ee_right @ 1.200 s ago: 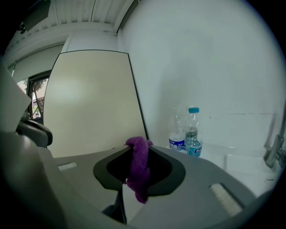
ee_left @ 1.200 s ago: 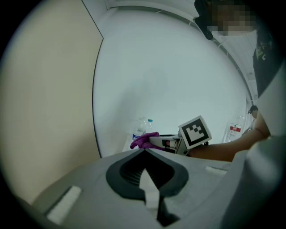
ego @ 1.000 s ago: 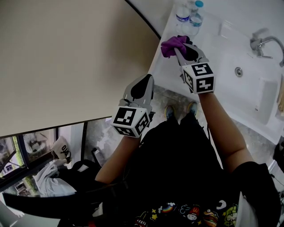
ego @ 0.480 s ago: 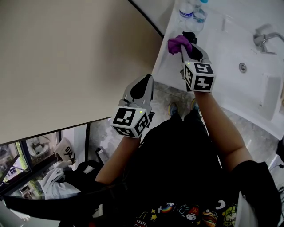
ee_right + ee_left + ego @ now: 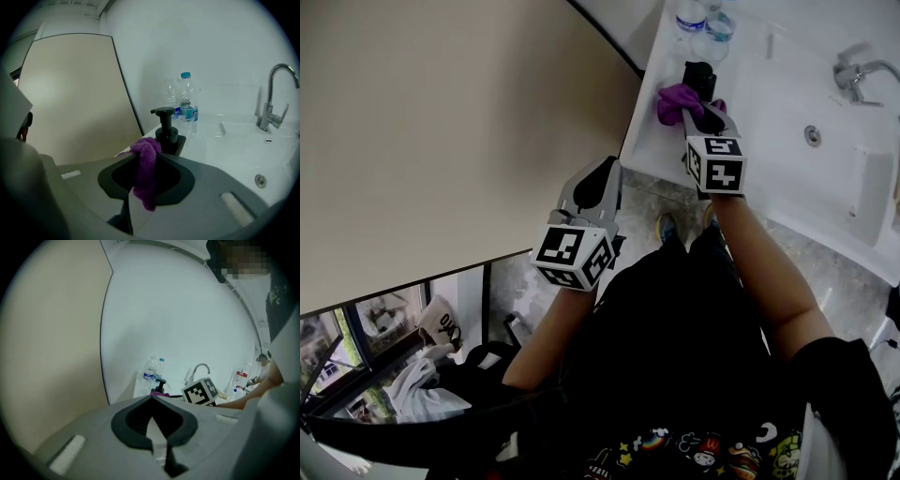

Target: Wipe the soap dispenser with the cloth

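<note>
I find the right gripper [image 5: 151, 155] jaws pinching the purple cloth [image 5: 146, 171] just beside the soap dispenser [image 5: 165, 132] at the desk's [image 5: 649, 141] left edge. The left gripper [image 5: 152, 398] jaws are pressed together.

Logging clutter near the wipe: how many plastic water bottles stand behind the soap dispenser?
2. Both stand side by side just behind the soap dispenser: a blue-capped bottle and a clear bottle at its left in the right gripper view. More could be hidden.
</note>
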